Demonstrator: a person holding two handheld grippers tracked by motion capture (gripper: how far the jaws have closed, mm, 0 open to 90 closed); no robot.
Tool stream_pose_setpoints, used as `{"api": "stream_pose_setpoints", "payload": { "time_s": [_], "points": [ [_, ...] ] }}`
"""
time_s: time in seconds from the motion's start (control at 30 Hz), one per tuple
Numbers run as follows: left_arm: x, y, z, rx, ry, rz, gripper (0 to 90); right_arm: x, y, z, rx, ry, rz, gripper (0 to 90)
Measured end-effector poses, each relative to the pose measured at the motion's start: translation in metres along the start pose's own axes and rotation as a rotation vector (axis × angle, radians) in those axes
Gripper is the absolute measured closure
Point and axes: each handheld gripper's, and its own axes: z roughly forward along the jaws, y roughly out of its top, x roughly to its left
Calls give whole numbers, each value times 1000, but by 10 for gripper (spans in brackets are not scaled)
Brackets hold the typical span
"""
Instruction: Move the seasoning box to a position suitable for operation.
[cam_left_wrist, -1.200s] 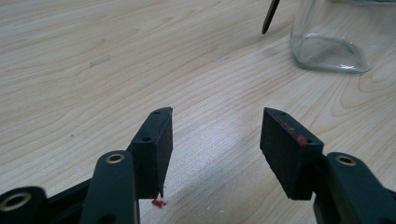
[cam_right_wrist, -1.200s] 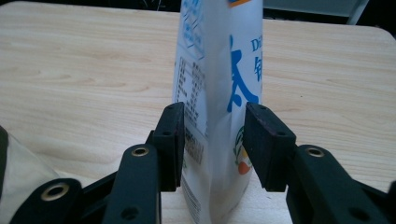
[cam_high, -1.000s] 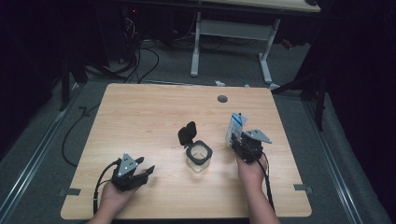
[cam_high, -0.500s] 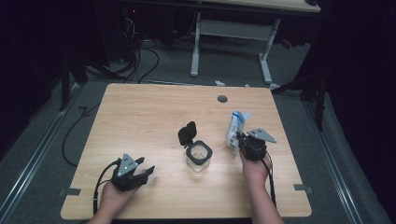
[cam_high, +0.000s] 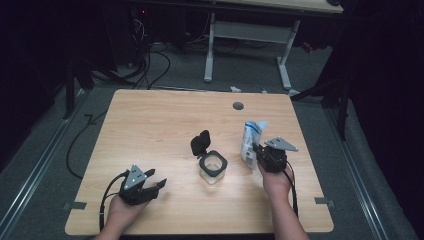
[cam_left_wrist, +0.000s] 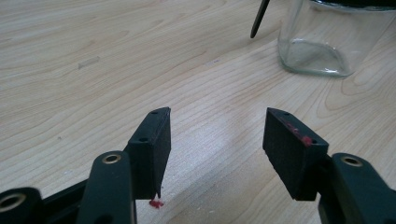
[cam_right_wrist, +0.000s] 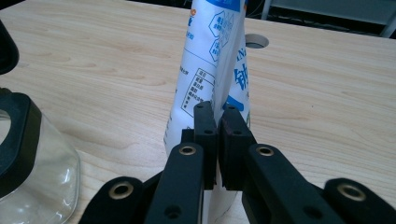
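White-and-blue printed pouch (cam_high: 250, 140) standing on the wooden table (cam_high: 150, 120), right of centre, just beside the glass jar (cam_high: 212, 167) but apart from it. Pinched low on its near edge by the right gripper (cam_high: 256, 150): jaws pressed together on the film, seen close in the right gripper view, where the pouch (cam_right_wrist: 210, 70) rises straight above the right gripper (cam_right_wrist: 217, 116). Long axis close to upright, top end pointing up and leaning a little toward the far side of the table; bottom seemingly resting on the wood, though hidden behind the jaws.

Left gripper (cam_high: 159, 184) low near the front edge, left of the jar, jaws spread and just eased slightly wider, nothing between them; in its own view, left gripper (cam_left_wrist: 217, 135) aimed across bare wood, with the jar (cam_left_wrist: 322, 46) ahead and off to one side.

Jar between the two hands, mouth up and open, black lid (cam_high: 200, 143) tipped back on its far-left side. Seen from the right gripper, jar (cam_right_wrist: 28, 154) at the left, close by. Likely next: lifting the pouch and carrying it sideways over that mouth. Right hand already holding it; left hand free, near enough to steady the glass.
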Motion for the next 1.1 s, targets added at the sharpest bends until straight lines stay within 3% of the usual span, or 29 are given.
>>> {"api": "stream_pose_setpoints", "payload": {
  "time_s": [0.4, 0.5, 1.1],
  "points": [
    [-1, 0, 1, 6, -4, 3, 420, -5, 1, -2, 20, 36, 7, 877],
    [-1, -1, 1, 6, -4, 6, 419, -5, 5, -3, 43, 35, -19, 879],
    [-1, -1, 0, -2, -16, 6, 418, -8, 17, -14, 121, 104, -39, 883]
  ]
}}
